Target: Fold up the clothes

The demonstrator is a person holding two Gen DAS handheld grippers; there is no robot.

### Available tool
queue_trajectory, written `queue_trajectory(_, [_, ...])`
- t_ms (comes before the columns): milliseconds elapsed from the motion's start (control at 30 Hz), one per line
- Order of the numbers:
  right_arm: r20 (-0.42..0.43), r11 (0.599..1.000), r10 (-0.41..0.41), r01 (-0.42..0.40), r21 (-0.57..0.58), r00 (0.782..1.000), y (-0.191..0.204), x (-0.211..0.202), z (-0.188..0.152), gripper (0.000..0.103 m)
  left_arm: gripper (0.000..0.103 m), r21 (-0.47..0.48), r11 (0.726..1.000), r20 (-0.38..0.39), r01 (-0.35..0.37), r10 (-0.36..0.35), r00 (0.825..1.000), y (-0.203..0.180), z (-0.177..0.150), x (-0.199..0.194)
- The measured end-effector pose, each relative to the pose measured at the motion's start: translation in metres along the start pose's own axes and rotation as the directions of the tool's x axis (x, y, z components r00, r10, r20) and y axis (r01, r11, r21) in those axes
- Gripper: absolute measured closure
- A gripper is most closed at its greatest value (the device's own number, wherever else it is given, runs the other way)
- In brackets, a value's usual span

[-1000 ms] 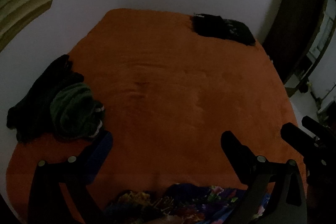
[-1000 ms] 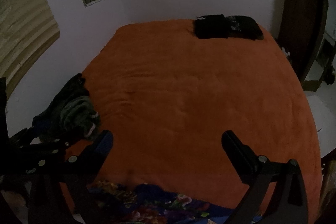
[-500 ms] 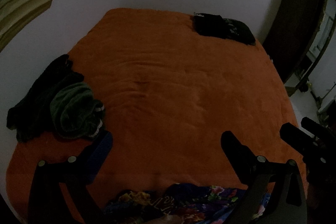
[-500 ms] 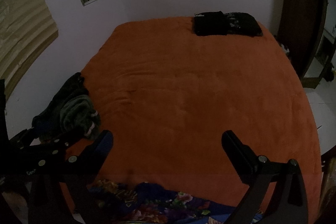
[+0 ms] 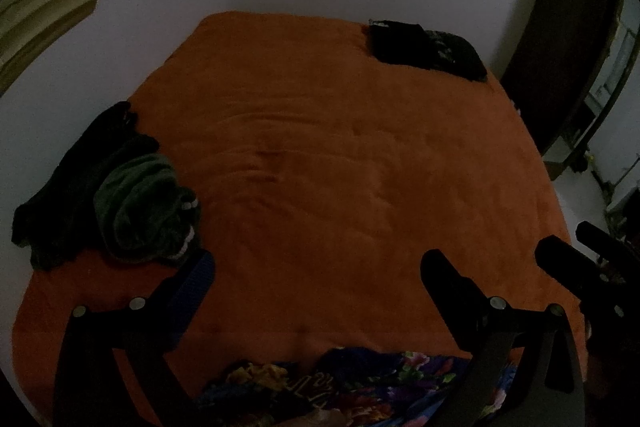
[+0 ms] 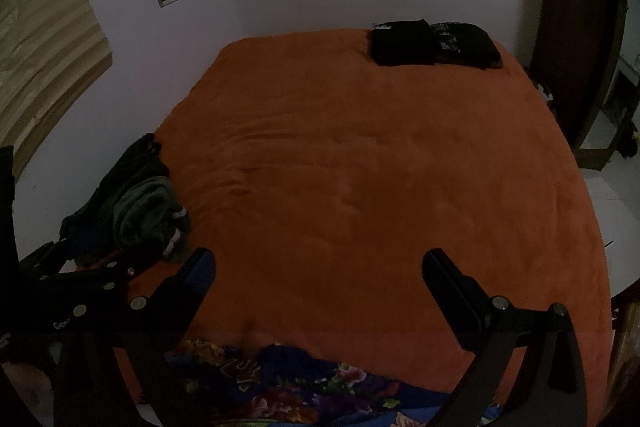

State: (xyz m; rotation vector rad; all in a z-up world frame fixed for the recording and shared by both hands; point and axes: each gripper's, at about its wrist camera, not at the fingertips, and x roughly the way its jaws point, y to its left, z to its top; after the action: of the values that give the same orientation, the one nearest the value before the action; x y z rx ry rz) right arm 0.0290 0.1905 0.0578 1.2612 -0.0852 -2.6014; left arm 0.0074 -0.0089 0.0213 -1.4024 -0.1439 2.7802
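Left wrist view: my left gripper (image 5: 316,263) hangs above the near part of an orange bedspread (image 5: 340,155), its two fingers spread wide with nothing between them; my right gripper (image 5: 576,251) enters at the right edge of this view, and the right wrist view shows its fingers (image 6: 444,271) equally wide apart and empty. The clothes lie in three places. A crumpled heap (image 5: 120,203) of dark and grey-green garments sits at the left edge of the bed, loose and unfolded. Two dark garments (image 5: 424,47) lie flat and squared, side by side and touching, at the far right corner; I judge these to be folded. A floral-print fabric (image 5: 352,383) shows at the bottom of both views, just below my grippers; whether it lies on the bed or is something I am wearing, I cannot tell. The middle of the bedspread lies bare between the heap and the squared pair. I judge the step in hand to be a pause between garments, with neither gripper committed to any cloth. Since the heap is the only clothing plainly unfolded, the next move calls for my left gripper, the nearer one, to reach to it, pinch one garment clear of the rest, and spread it on the bare orange middle where both grippers can work its edges.
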Motion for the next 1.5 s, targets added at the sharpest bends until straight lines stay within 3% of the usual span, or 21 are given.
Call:
queue_trajectory(167, [-0.016, 1.0, -0.012, 0.012, 0.007, 1.0, 0.0, 0.001, 0.005, 0.0, 0.001, 0.005, 1.0, -0.007, -0.031, 0.031, 0.999, -0.003, 0.004, 0.005])
queue_trajectory(300, [-0.018, 0.999, -0.019, 0.02, 0.032, 1.0, 0.0, -0.001, 0.015, 0.0, 0.001, -0.042, 0.998, -0.018, -0.042, 0.041, 0.999, 0.003, 0.008, 0.006])
queue_trajectory(433, [-0.013, 0.998, -0.004, 0.005, 0.055, 1.0, -0.002, -0.004, 0.02, 0.0, 0.001, -0.085, 0.996, -0.016, -0.024, 0.022, 1.0, 0.012, 0.014, 0.001])
queue_trajectory(600, [-0.037, 0.999, 0.003, -0.001, 0.055, 0.999, -0.003, -0.007, 0.028, 0.0, 0.001, -0.138, 0.989, -0.021, 0.049, -0.052, 0.998, 0.023, 0.021, -0.004])
queue_trajectory(800, [-0.056, 0.999, -0.023, 0.021, -0.034, 0.998, 0.003, -0.009, 0.054, 0.0, 0.001, -0.174, 0.984, 0.05, 0.035, -0.026, 0.998, 0.043, 0.022, -0.009])
queue_trajectory(967, [-0.012, 0.982, -0.047, 0.044, -0.184, 0.999, 0.033, -0.001, 0.07, 0.0, 0.001, -0.236, 0.97, 0.073, 0.057, -0.041, 0.996, 0.069, 0.022, -0.006])
queue_trajectory(1033, [0.002, 0.973, -0.036, 0.035, -0.229, 0.999, 0.046, 0.005, 0.075, 0.0, 0.001, -0.295, 0.95, 0.074, 0.101, -0.082, 0.994, 0.09, 0.021, -0.003])
queue_trajectory(1133, [0.004, 0.967, -0.011, 0.012, -0.254, 1.0, 0.058, 0.015, 0.081, 0.0, 0.001, -0.472, 0.839, 0.108, 0.271, -0.25, 0.962, 0.133, 0.02, 0.005])
queue_trajectory(1200, [-0.01, 0.965, 0.007, -0.009, -0.261, 1.0, 0.065, 0.022, 0.085, 0.0, 0.001, -0.577, 0.749, 0.174, 0.324, -0.275, 0.946, 0.163, 0.015, 0.005])
queue_trajectory(1233, [-0.017, 0.964, 0.016, -0.02, -0.264, 1.0, 0.069, 0.025, 0.086, 0.0, 0.001, -0.6, 0.733, 0.19, 0.321, -0.259, 0.947, 0.176, 0.015, 0.004])
queue_trajectory(1400, [-0.006, 0.958, 0.068, -0.067, -0.28, 0.998, 0.098, 0.041, 0.092, 0.0, 0.001, -0.595, 0.765, 0.216, 0.247, -0.144, 0.966, 0.227, 0.02, -0.007])
queue_trajectory(1500, [0.007, 0.953, 0.1, -0.094, -0.289, 0.995, 0.118, 0.05, 0.095, 0.0, 0.001, -0.626, 0.748, 0.215, 0.221, -0.108, 0.971, 0.259, 0.017, -0.012])
